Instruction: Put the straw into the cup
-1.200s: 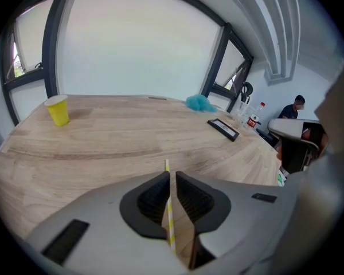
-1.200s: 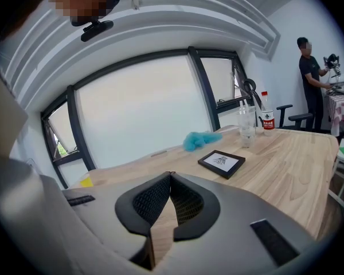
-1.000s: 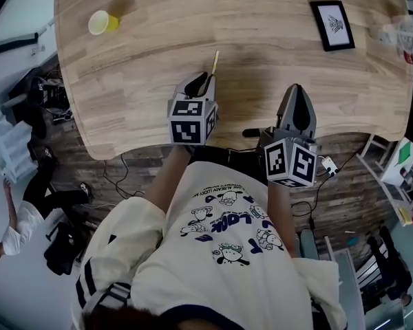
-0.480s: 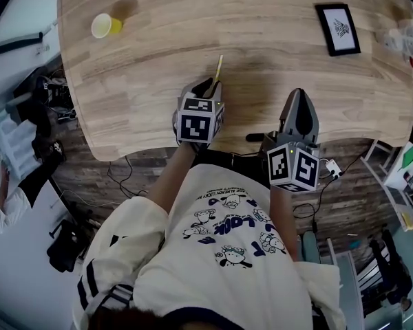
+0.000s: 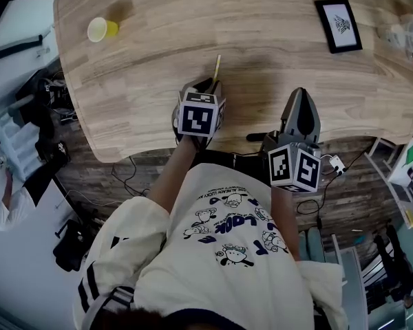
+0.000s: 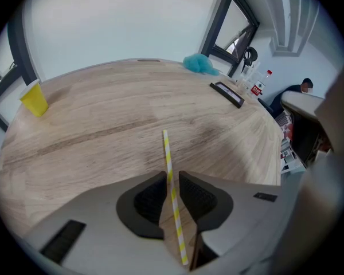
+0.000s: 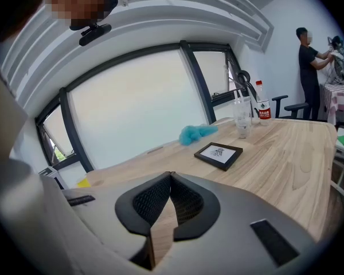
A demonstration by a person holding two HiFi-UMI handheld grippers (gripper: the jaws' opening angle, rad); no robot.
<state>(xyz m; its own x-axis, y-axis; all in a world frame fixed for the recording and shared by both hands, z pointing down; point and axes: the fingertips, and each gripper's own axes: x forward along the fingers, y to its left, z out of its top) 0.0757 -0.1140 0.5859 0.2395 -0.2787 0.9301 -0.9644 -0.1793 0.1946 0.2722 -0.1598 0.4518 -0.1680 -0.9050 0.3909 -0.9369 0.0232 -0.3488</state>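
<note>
A yellow-and-white striped straw (image 6: 168,159) is pinched between the jaws of my left gripper (image 6: 171,179), which is shut on it. The straw sticks out forward over the wooden table (image 5: 275,53). In the head view the straw (image 5: 217,66) points away from the left gripper (image 5: 208,86), near the table's front edge. The yellow cup (image 5: 100,29) stands upright at the far left corner, well away from the straw; it also shows in the left gripper view (image 6: 34,99). My right gripper (image 5: 299,100) is shut on nothing at the table's near edge, its jaws closed together (image 7: 171,175).
A black picture frame (image 5: 342,25) lies flat at the far right of the table. A blue cloth (image 7: 198,133) and bottles (image 7: 262,109) sit beyond it. A person (image 7: 309,67) stands off to the right. Chairs and clutter ring the table.
The left gripper, still holding the straw, has shifted only slightly over the table's front edge. The right gripper has stayed where it was.
</note>
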